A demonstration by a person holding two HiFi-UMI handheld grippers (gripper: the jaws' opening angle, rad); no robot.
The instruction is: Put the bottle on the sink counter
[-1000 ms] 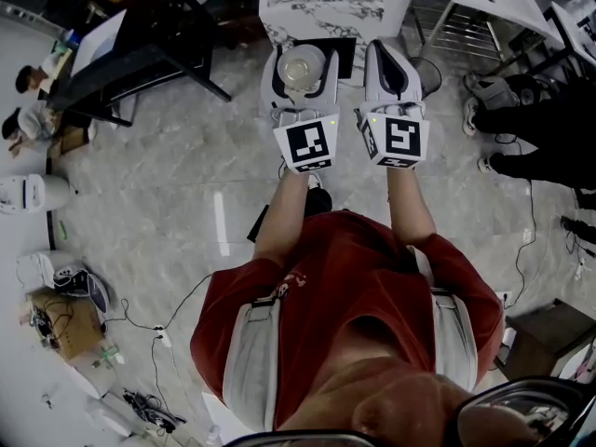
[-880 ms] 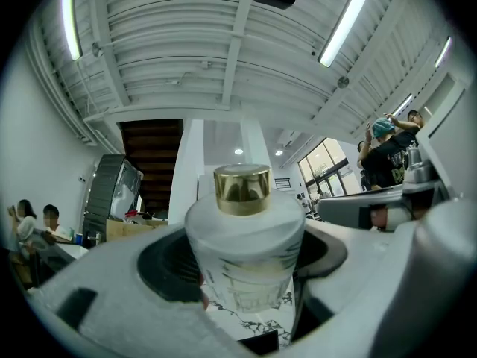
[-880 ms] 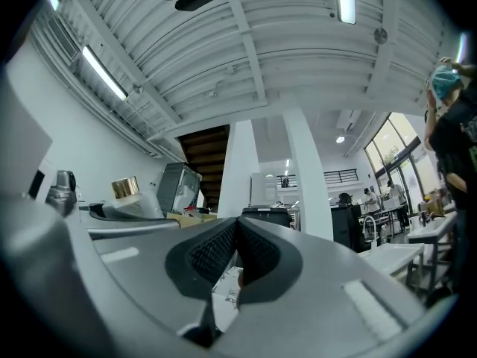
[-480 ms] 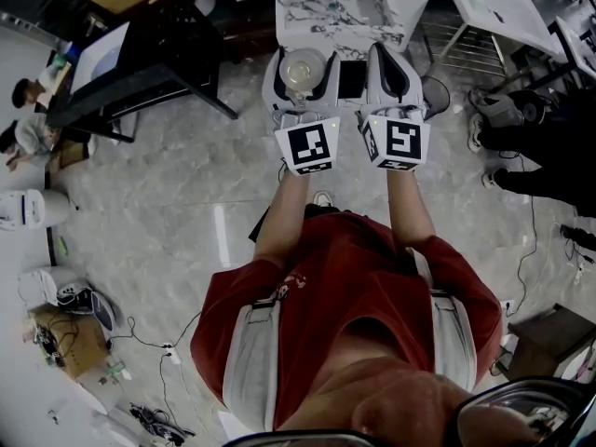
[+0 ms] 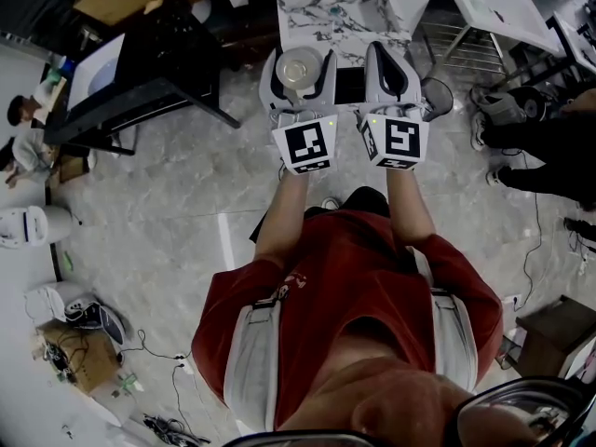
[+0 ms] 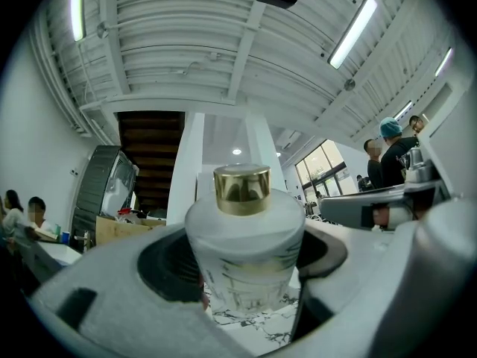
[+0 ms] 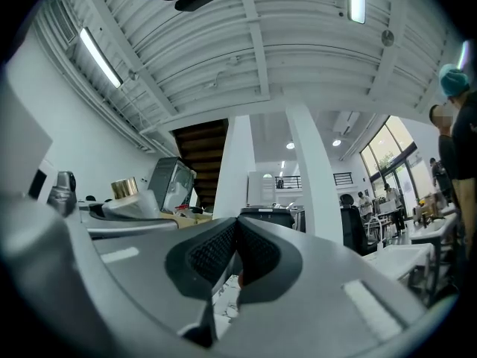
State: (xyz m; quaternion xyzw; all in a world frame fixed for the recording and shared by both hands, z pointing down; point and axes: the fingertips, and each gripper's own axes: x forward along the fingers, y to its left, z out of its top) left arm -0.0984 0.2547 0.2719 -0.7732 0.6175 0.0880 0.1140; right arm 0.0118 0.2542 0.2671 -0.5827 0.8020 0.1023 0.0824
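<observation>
A frosted white bottle [image 6: 244, 256] with a gold cap [image 6: 241, 190] stands upright between the jaws of my left gripper [image 6: 242, 274], which is shut on its body. From the head view the bottle [image 5: 300, 67] shows cap-up in the left gripper [image 5: 298, 74], just before the near end of a white marble counter [image 5: 340, 7]. My right gripper [image 5: 392, 71] is beside it at the same height. Its ribbed pads [image 7: 216, 253] meet with nothing between them. A dark rectangular recess [image 5: 347, 84] lies between the two grippers at the counter's near end.
A black desk [image 5: 140, 63] stands to the left with seated people [image 5: 23, 128] beyond it. A round bin [image 5: 436, 96], a metal-framed table [image 5: 484, 7] and a standing person's legs [image 5: 545, 152] are on the right. Cables and boxes [image 5: 70, 343] lie on the grey floor.
Both grippers and the bottle have moved forward together toward the marble counter, which now lies closer under them. The grip on the bottle is unchanged.
</observation>
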